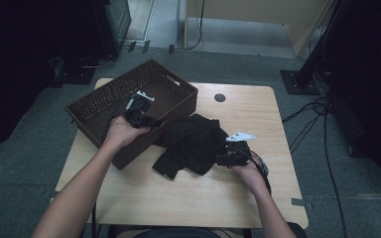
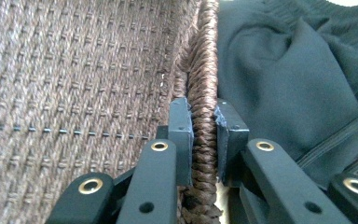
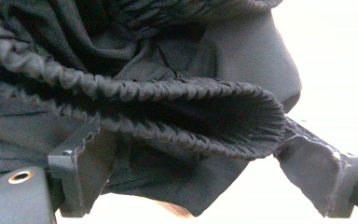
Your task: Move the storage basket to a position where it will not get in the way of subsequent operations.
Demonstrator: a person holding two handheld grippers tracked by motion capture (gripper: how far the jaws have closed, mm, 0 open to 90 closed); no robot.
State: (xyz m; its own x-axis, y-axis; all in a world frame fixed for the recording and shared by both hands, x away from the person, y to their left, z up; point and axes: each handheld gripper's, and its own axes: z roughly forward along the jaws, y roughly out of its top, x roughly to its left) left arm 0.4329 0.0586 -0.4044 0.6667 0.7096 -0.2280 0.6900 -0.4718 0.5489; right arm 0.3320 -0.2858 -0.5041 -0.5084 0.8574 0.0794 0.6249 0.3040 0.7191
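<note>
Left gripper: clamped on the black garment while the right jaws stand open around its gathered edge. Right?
Not quite. The left gripper is clamped on the wicker basket rim, not the black garment, as the left gripper view shows. The rest holds.

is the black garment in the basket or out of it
Out: the black garment lies crumpled on the table beside the basket, whose rim the left gripper clamps.

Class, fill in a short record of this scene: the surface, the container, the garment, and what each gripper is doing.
Surface: light wooden table
Container: dark brown woven wicker basket, at the table's far left
Garment: crumpled black cloth garment, on the table beside the basket
Left gripper: jaws clamped on the basket's braided rim
Right gripper: jaws open around the garment's gathered elastic edge
</note>
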